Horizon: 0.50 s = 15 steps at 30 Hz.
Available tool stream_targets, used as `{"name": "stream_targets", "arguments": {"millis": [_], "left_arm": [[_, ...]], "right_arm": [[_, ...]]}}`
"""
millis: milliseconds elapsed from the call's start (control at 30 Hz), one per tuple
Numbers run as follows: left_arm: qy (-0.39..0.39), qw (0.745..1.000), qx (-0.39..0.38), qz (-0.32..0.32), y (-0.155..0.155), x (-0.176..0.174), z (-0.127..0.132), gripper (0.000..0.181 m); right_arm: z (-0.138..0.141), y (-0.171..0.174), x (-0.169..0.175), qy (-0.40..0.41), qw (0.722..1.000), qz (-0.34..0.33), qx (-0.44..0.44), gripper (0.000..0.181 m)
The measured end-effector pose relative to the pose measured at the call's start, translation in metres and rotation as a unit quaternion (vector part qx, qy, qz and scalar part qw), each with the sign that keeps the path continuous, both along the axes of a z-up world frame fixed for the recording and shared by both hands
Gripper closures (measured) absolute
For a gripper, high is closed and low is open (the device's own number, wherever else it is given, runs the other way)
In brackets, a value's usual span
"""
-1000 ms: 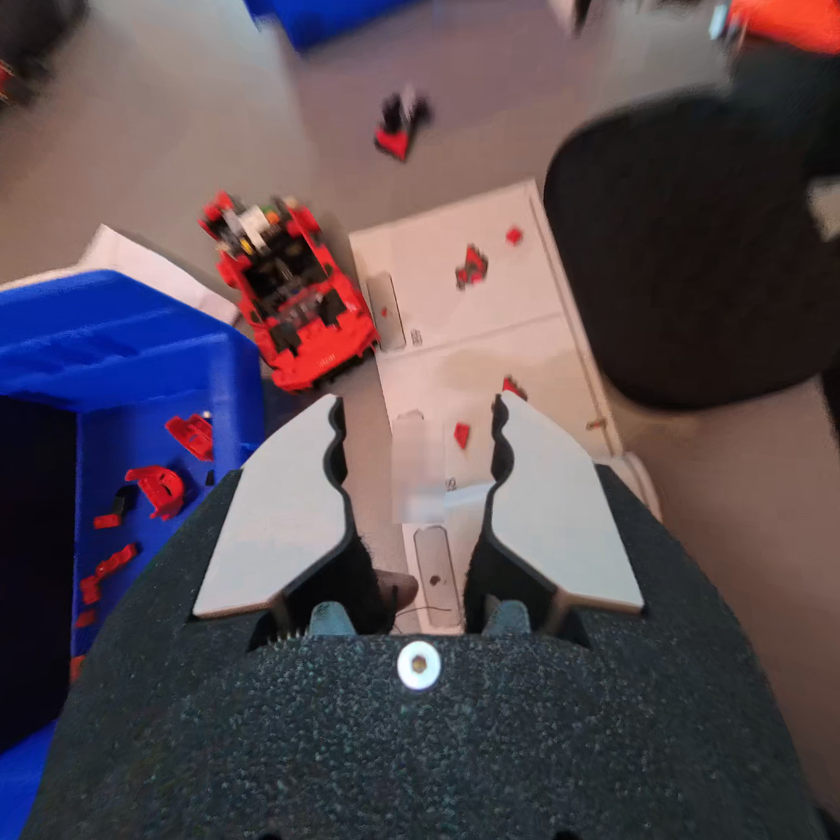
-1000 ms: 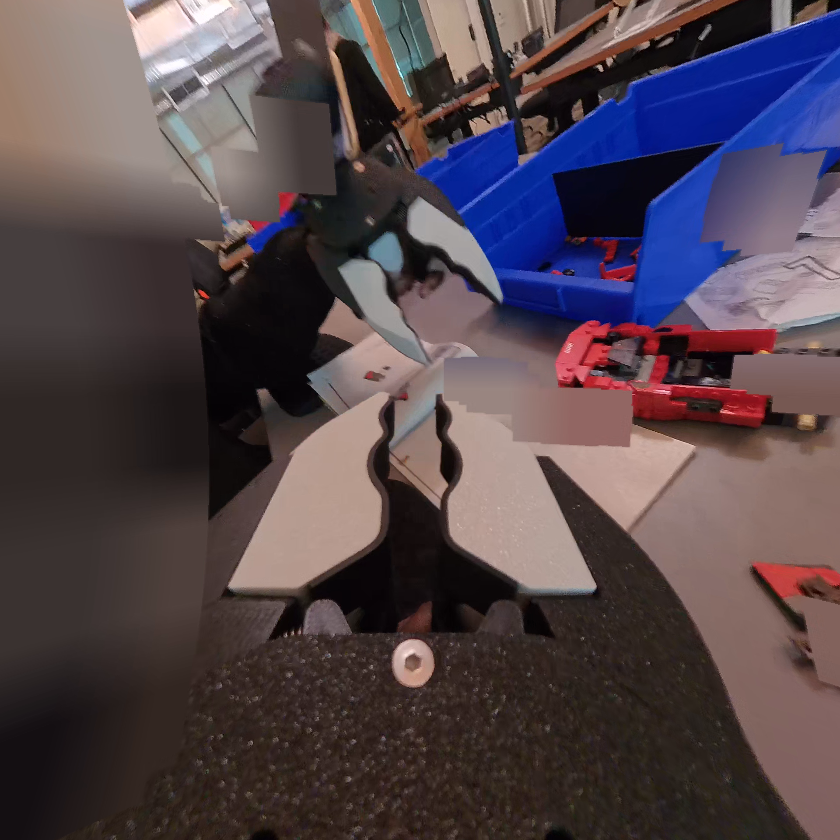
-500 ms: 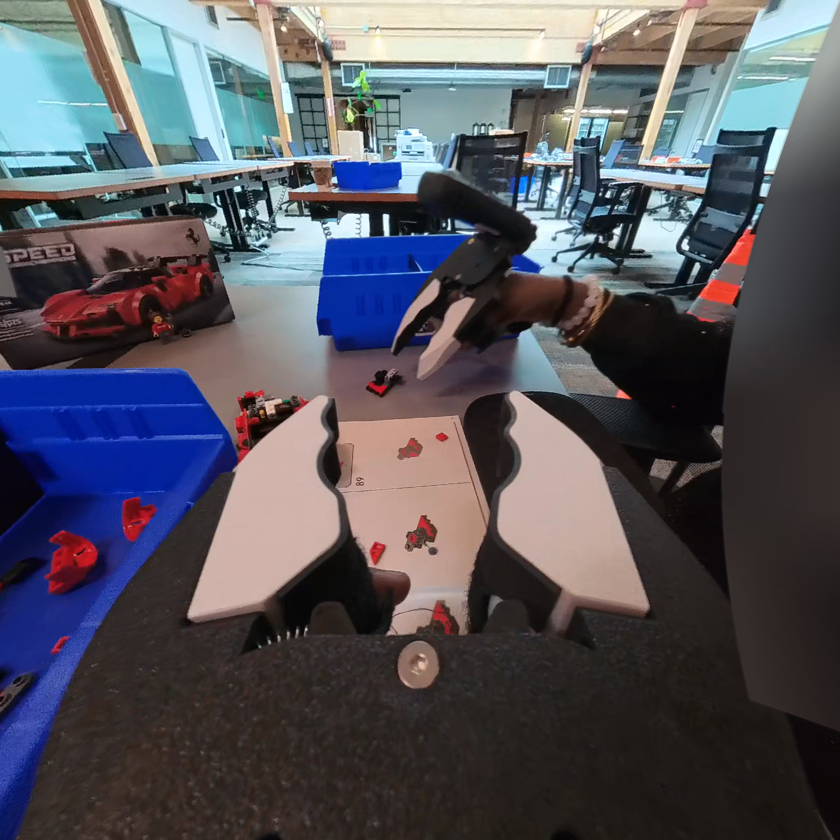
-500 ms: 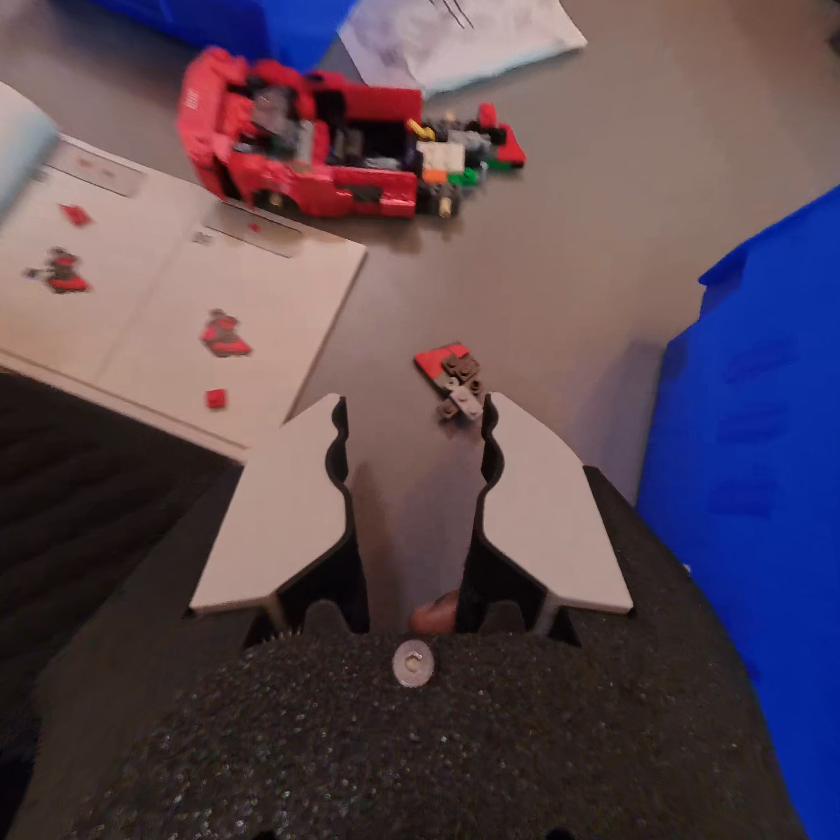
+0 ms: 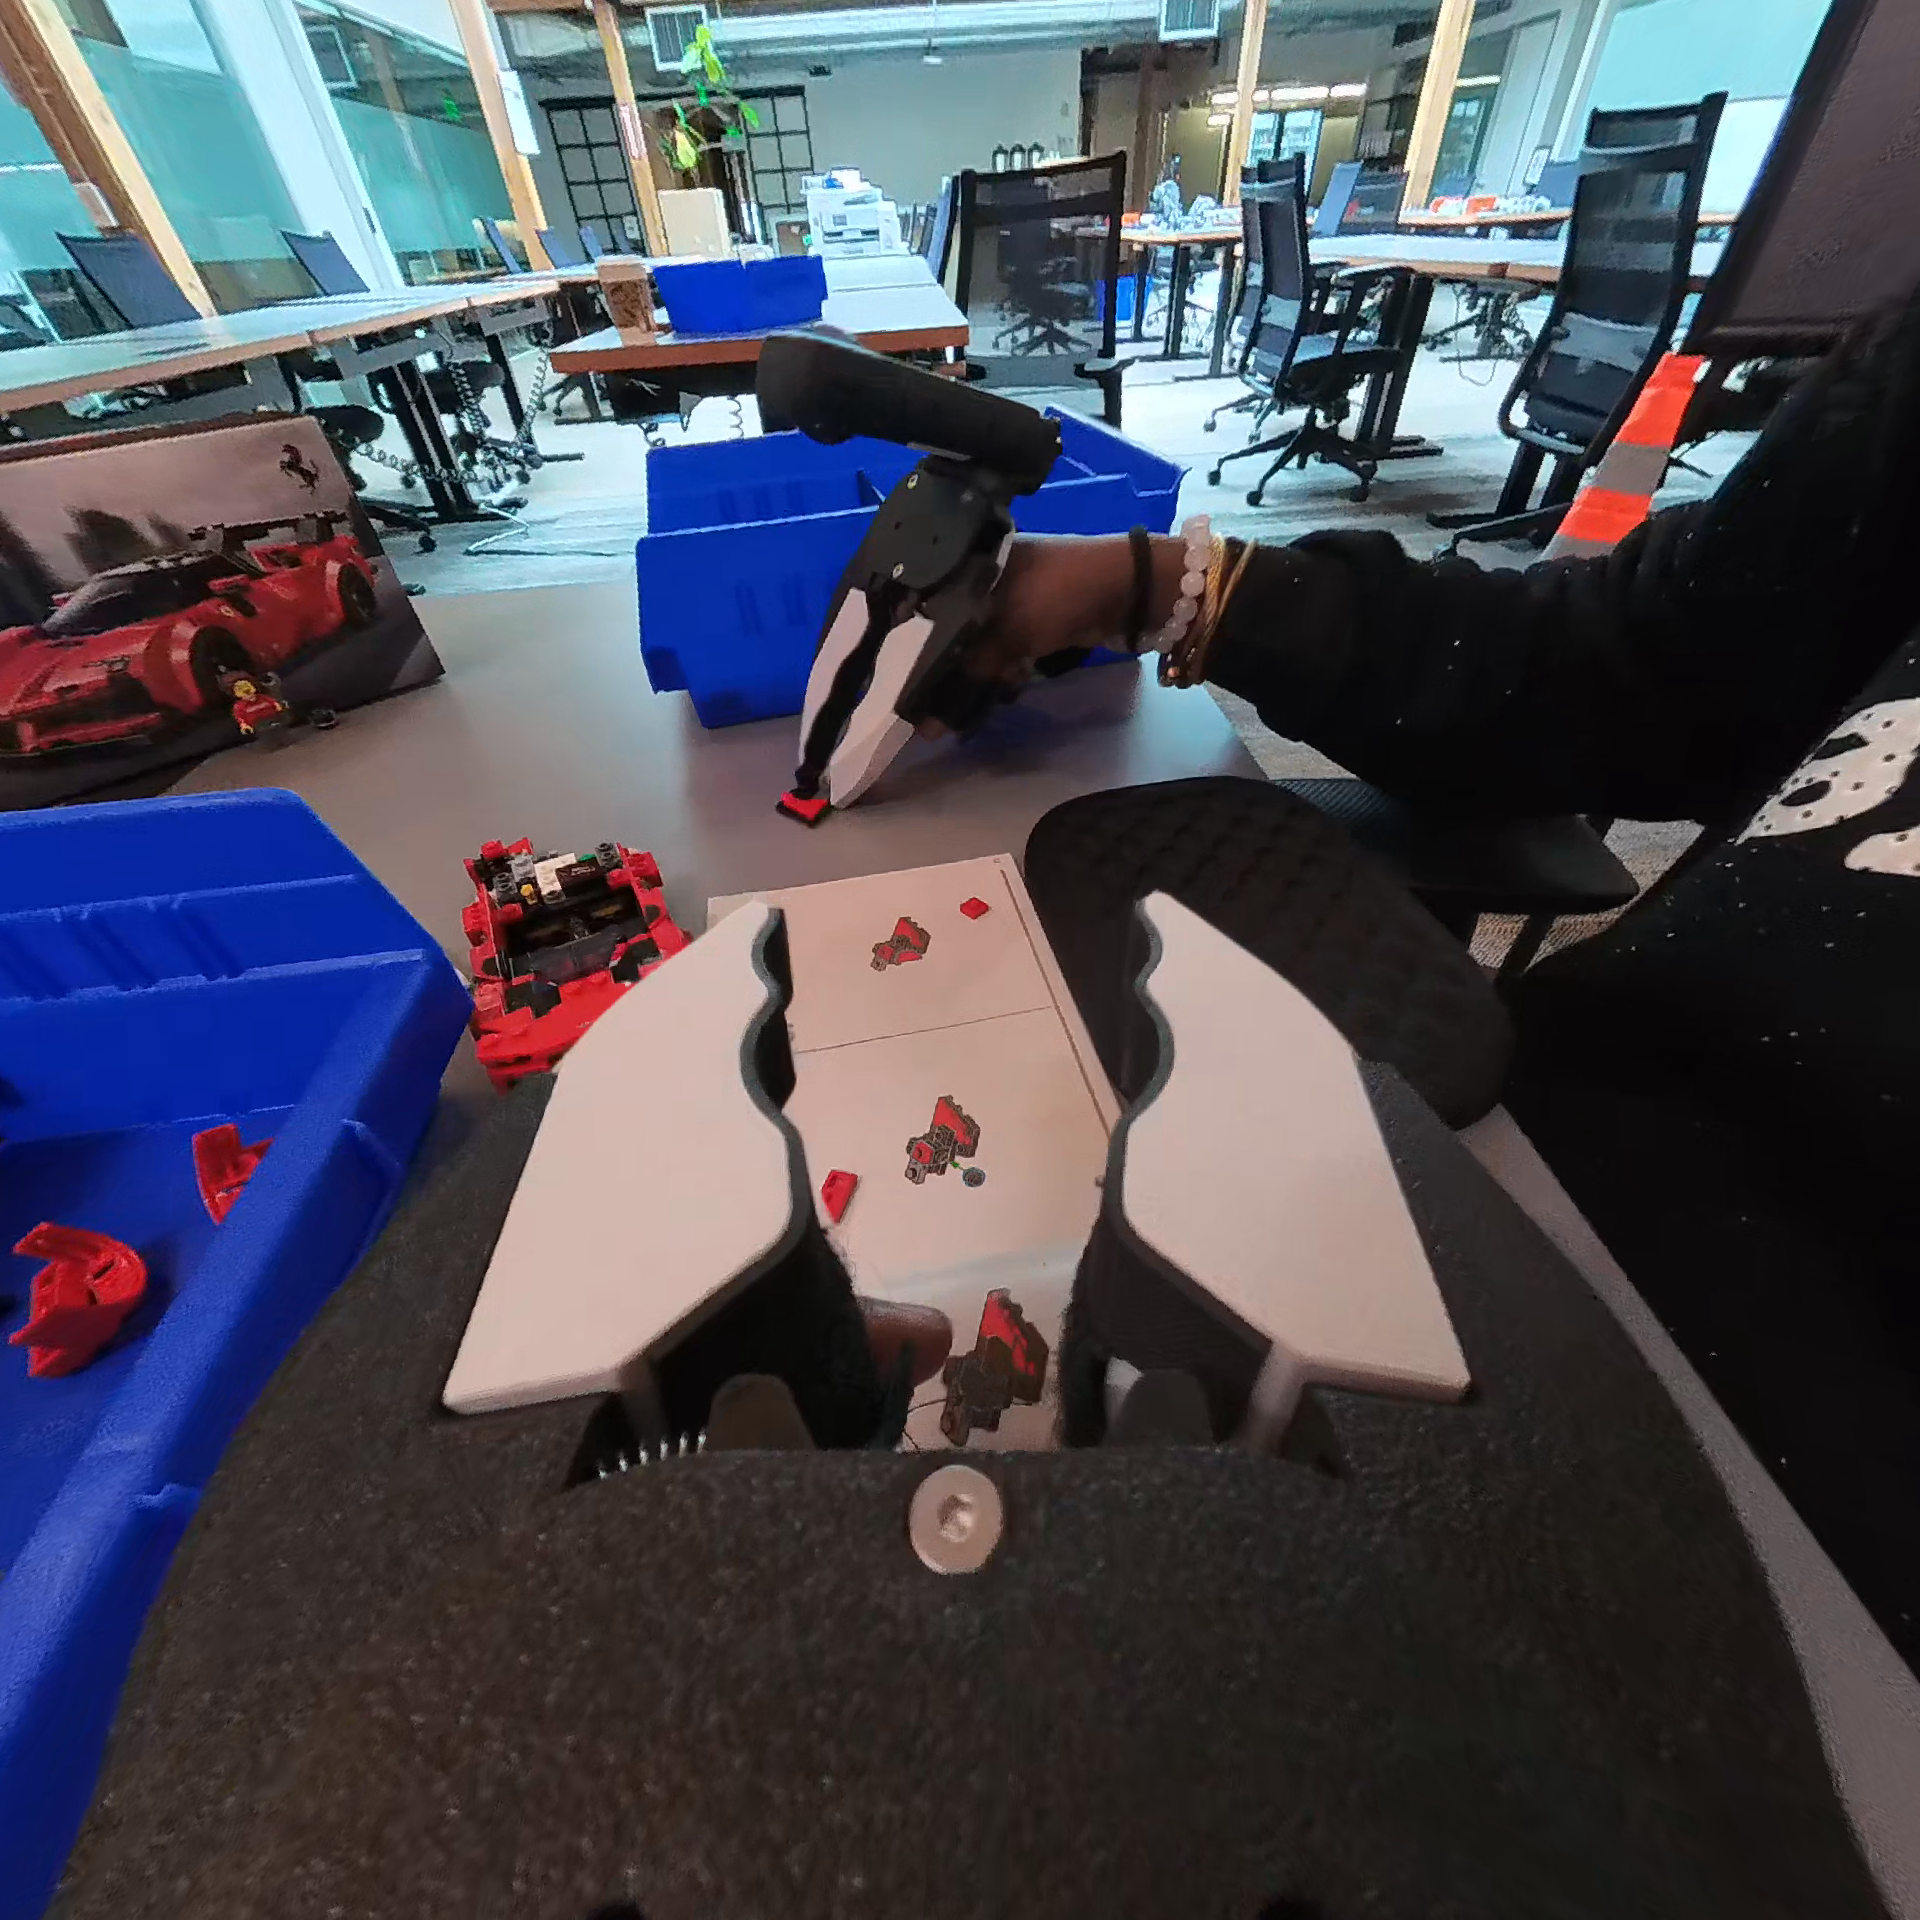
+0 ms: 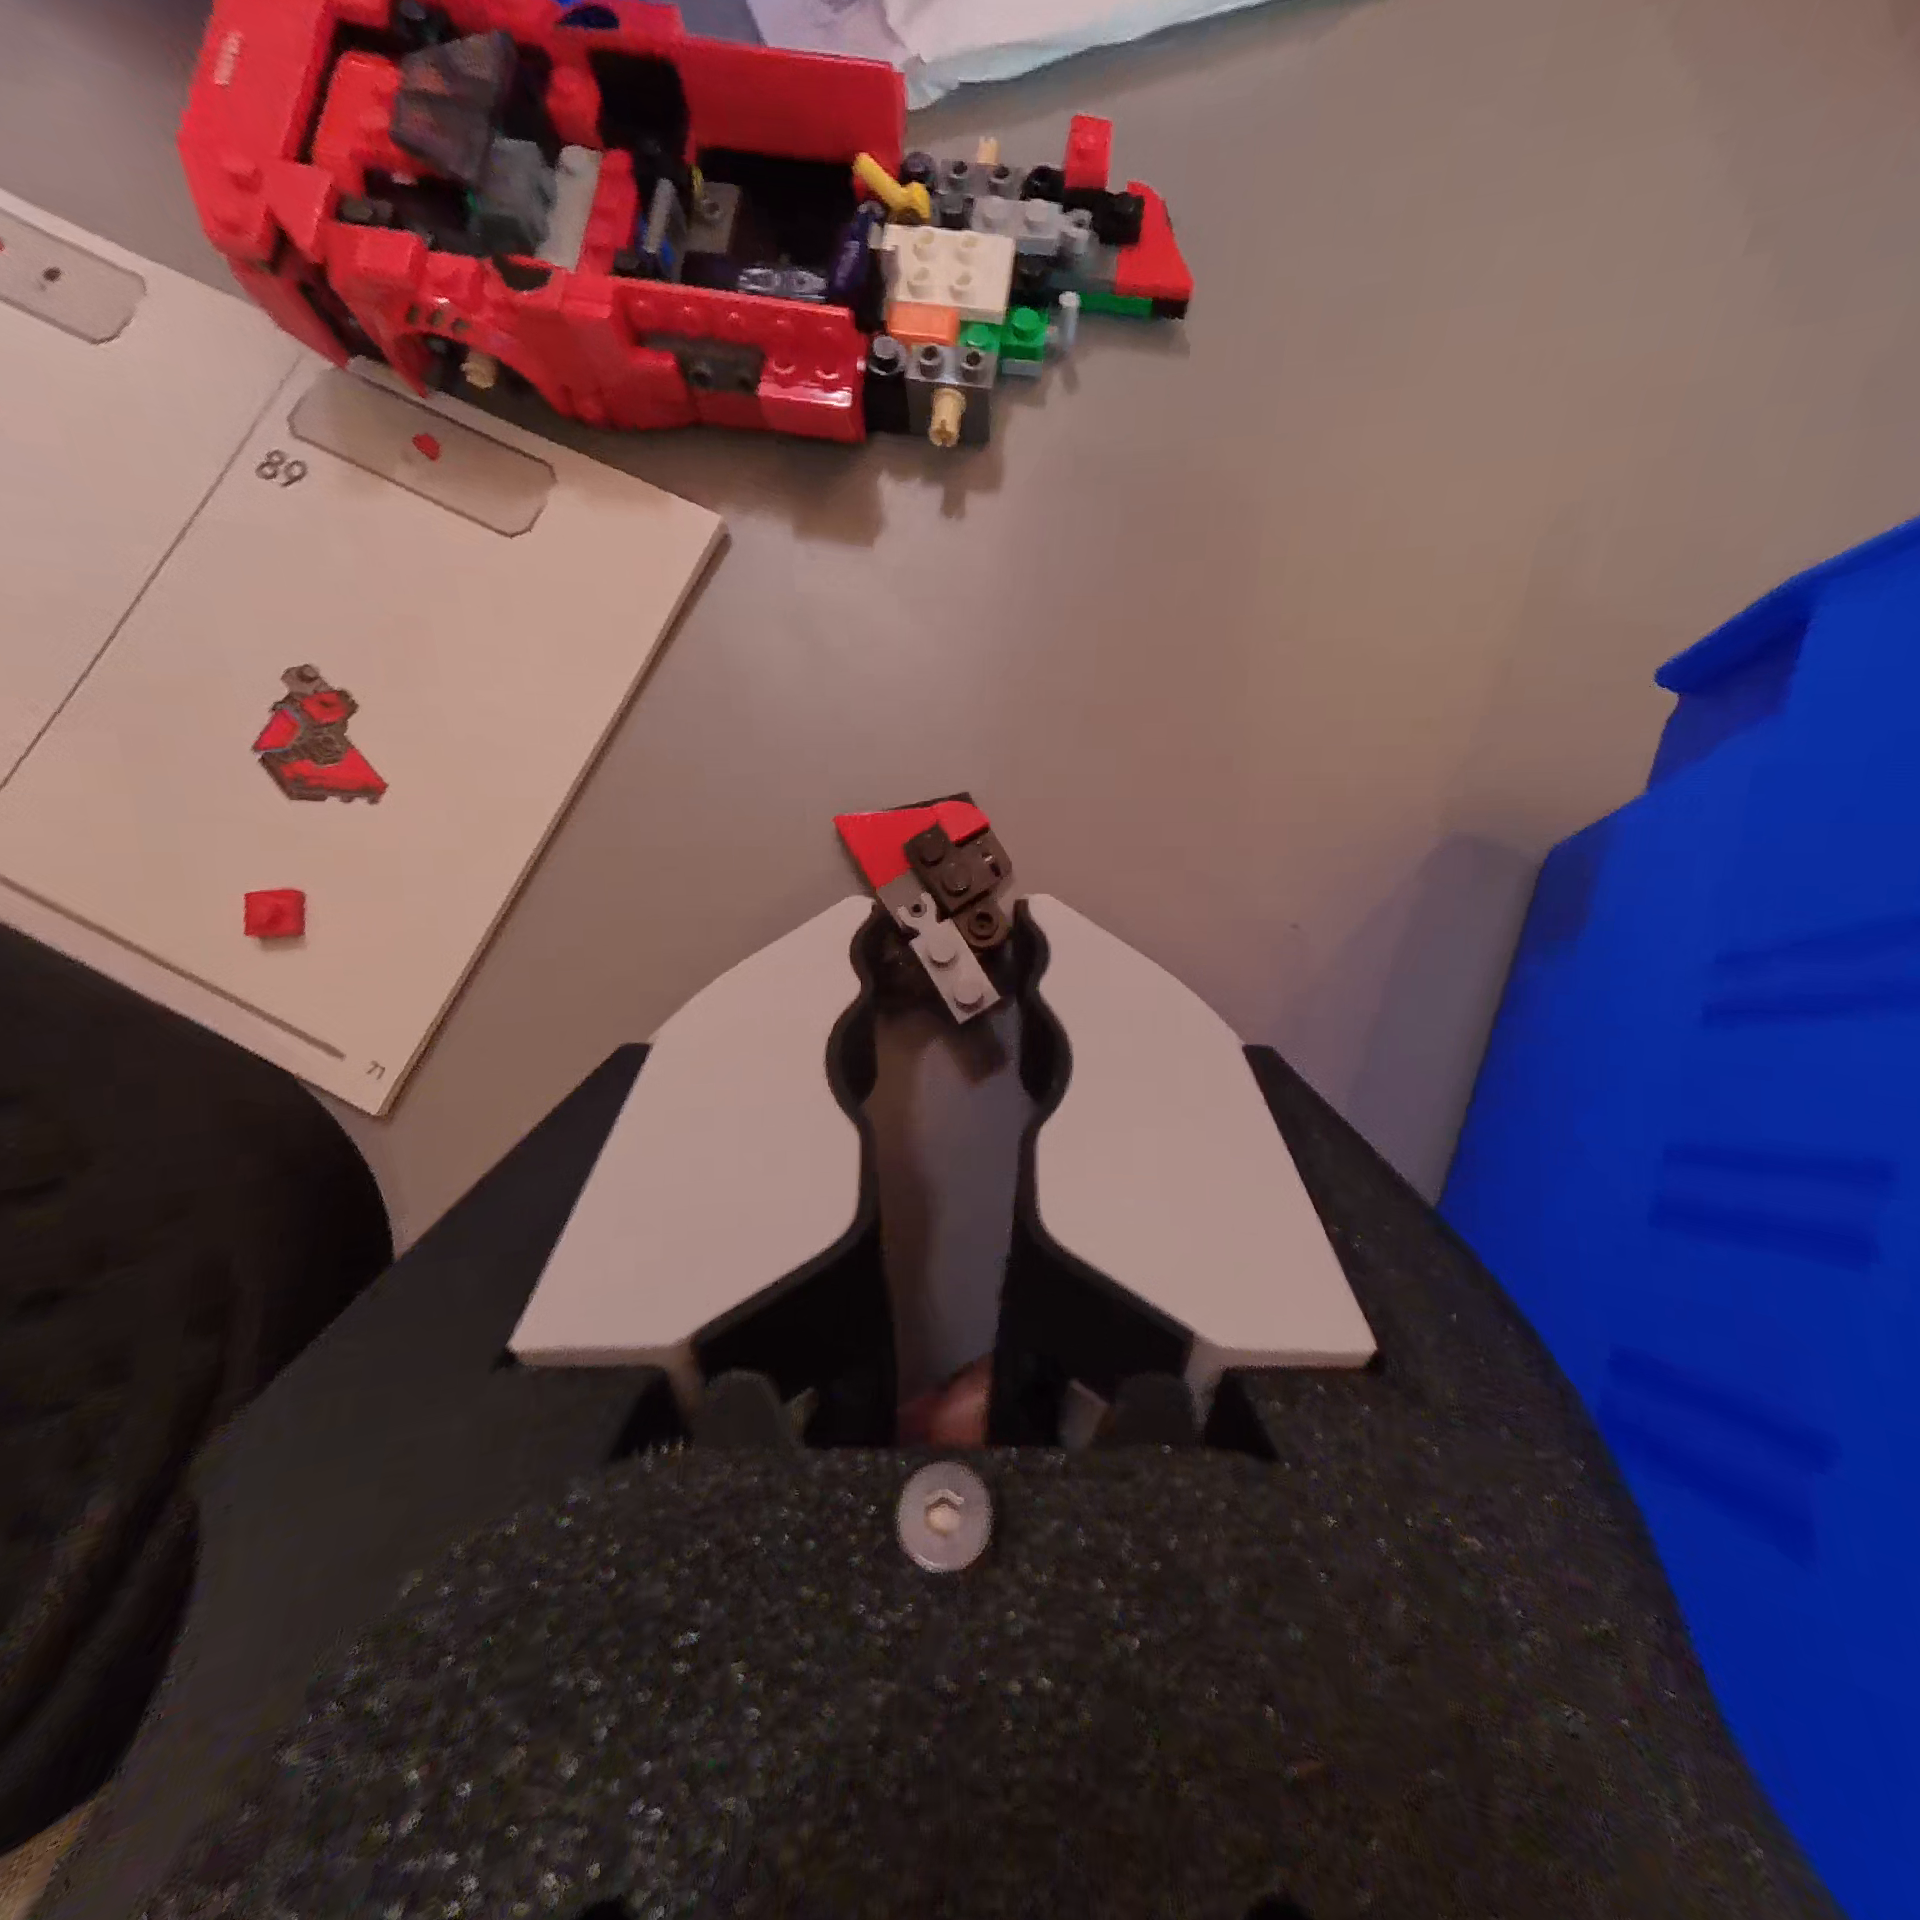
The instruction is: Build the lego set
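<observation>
Here right tongs (image 6: 948, 920) pinch studded wedge sub-assembly (image 6: 935, 873).

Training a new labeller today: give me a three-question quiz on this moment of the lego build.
1. True or false: the left gripper is shut.
2. The right gripper closes on: A) the small sub-assembly B) the red car C) the loose red piece on the booklet.
3. Fill in: the car lies between the booklet and the blue ___.

Key: 1 false; 2 A; 3 bin.
</observation>
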<state>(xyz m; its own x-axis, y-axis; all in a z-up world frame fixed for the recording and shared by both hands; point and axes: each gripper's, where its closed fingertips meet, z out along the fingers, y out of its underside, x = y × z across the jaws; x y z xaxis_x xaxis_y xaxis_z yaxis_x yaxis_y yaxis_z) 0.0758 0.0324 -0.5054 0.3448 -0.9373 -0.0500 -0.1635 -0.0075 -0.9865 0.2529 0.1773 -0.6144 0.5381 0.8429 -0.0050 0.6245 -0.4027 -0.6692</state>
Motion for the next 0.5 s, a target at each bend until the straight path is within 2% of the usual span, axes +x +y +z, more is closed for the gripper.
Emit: {"name": "stream_targets", "arguments": {"millis": [100, 167, 233, 300, 400, 500], "left_arm": [[0.025, 1.000, 0.009, 0.017, 0.005, -0.003, -0.007, 0.122], [0.048, 0.998, 0.014, 0.026, 0.008, -0.006, -0.013, 0.124], [0.076, 0.996, 0.017, 0.030, 0.009, -0.007, -0.021, 0.125], [0.113, 0.993, 0.015, 0.026, 0.008, -0.006, -0.033, 0.126], [0.171, 0.985, 0.016, 0.014, 0.003, -0.003, -0.050, 0.127], [0.207, 0.978, 0.027, 0.012, 0.000, 0.000, -0.057, 0.129]], "right_arm": [[0.008, -0.006, -0.011, 0.027, 0.999, 0.026, 0.011, 0.158], [0.024, -0.015, -0.026, 0.059, 0.996, 0.053, 0.028, 0.158], [0.041, -0.035, -0.049, 0.085, 0.989, 0.110, 0.039, 0.158], [0.051, -0.065, -0.078, 0.095, 0.975, 0.198, 0.042, 0.158], [0.043, -0.106, -0.112, 0.064, 0.945, 0.320, 0.038, 0.158], [0.026, -0.128, -0.134, 0.026, 0.917, 0.398, 0.020, 0.159]]}}
